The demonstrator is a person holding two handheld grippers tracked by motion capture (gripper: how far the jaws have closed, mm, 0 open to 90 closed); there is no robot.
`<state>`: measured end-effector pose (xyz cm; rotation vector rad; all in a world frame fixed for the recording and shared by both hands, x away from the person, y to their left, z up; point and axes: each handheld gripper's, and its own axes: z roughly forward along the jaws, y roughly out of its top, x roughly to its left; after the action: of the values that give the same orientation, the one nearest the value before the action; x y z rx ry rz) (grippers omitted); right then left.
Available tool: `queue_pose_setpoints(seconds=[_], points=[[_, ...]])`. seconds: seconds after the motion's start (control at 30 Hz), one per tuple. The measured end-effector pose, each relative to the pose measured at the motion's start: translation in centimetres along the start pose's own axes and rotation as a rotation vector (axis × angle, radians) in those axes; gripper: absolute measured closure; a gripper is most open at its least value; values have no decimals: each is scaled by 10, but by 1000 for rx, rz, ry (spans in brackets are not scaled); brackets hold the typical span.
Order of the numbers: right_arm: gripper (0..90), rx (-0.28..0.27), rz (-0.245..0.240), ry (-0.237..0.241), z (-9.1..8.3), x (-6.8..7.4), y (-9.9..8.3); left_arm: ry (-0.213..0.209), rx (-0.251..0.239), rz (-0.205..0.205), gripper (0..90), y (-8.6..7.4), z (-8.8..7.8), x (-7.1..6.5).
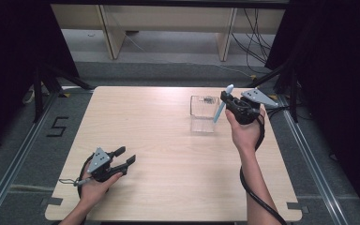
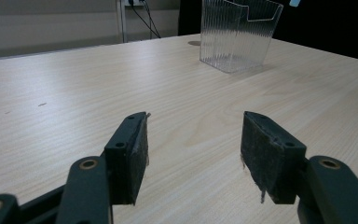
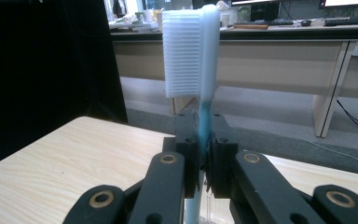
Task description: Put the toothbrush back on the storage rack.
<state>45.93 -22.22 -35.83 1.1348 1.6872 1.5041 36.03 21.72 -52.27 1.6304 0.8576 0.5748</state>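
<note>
Here, the right gripper (image 1: 228,101) clamps a toothbrush (image 3: 200,70) bristles-up, just beside the clear holder (image 1: 204,114) at the table's (image 1: 168,154) far side. The left gripper (image 1: 124,158) rests open, well apart. Best lowered straight, handle-first, clearing the holder's rim before release.

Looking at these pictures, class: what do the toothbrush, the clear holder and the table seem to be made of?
Toothbrush: glossy blue-white plastic, fine white bristles. Clear holder: probably transparent ribbed plastic; the table shows through. Table: pale matte wood grain, maybe laminate.
</note>
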Motion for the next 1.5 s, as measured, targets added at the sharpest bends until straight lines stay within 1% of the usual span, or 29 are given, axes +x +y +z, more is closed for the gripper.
queue_pose_setpoints(seconds=[0.03, 0.07, 0.1, 0.13, 0.17, 0.23, 0.3, 0.33, 0.4, 0.43, 0.47, 0.53, 0.63, 0.67, 0.7, 0.73, 0.8, 0.83, 0.87, 0.9, 0.93, 1.0, 1.1, 1.2, 1.23, 1.33, 1.37, 1.4, 1.5], points=[[855, -2, 8, -2, 0, 0, 1, 0, -1, 0, 410, 0, 0, 0], [855, -7, -5, -5, 0, -1, 1, 0, 0, -1, 409, 0, 0, 0], [855, -2, 4, -11, 0, 0, 2, 0, 0, -1, 410, 0, 0, 0], [855, -11, -5, -13, 1, -1, 3, 0, 0, -1, 410, 0, 0, 0], [855, -17, 1, -14, 2, -1, 3, 0, 0, -2, 410, 0, 0, 0], [855, -21, -2, -19, 2, -2, 5, -2, -1, -3, 410, 0, 0, 0], [855, -27, 16, -21, 3, -1, 6, -2, -1, -3, 410, 0, 0, 0], [855, -26, 2, -22, 4, -2, 6, -2, -1, -3, 410, 0, 0, 0], [855, -38, -1, -25, 5, -3, 7, -1, 0, -2, 410, 0, 0, 0], [854, -30, 3, -33, 5, -3, 7, -1, 0, -2, 410, 0, 0, 0], [854, -30, 3, -28, 5, -4, 7, -2, 0, -2, 410, 0, 0, 0], [855, -43, 5, -34, 7, -5, 7, -1, 0, -2, 410, 0, 0, 0], [854, -39, 14, -40, 7, -7, 8, -2, 1, -2, 410, 0, 0, 0], [854, -47, 9, -45, 7, -8, 8, -1, 1, -2, 410, 0, 0, 0], [854, -44, 9, -51, 7, -9, 9, -1, 0, -2, 411, 0, 0, 0], [854, -43, 15, -48, 7, -10, 9, -1, -1, -3, 411, 0, 0, 0], [854, -46, 8, -51, 8, -12, 9, -1, -1, -3, 411, 0, 0, 0], [854, -40, 16, -58, 8, -12, 9, -1, 1, -3, 411, 0, 0, 0], [854, -49, 14, -52, 10, -12, 8, -1, 0, -3, 410, 0, 0, 0], [854, -46, 21, -59, 10, -12, 8, -2, -1, -5, 410, 0, 0, 0], [854, -49, 12, -60, 11, -13, 7, -2, 1, -4, 410, 0, 0, 0], [854, -39, 14, -66, 11, -14, 7, -2, 0, -4, 410, 0, 0, 0], [854, -43, 14, -79, 13, -15, 6, -4, -1, -6, 410, 0, 0, 0], [853, -40, 15, -77, 14, -17, 6, -4, -1, -8, 410, 0, 0, 0], [854, -37, 25, -84, 14, -16, 6, -4, -1, -8, 410, 0, 0, 0], [853, -38, 23, -78, 15, -17, 6, -5, -1, -8, 410, 0, 0, 0], [853, -39, 12, -80, 15, -18, 6, -5, -1, -8, 410, 0, 0, 0], [854, -44, 15, -82, 16, -18, 5, -5, -1, -9, 410, 0, 0, -1], [853, -33, 19, -82, 16, -18, 5, -5, -1, -10, 410, 0, 0, -1]])
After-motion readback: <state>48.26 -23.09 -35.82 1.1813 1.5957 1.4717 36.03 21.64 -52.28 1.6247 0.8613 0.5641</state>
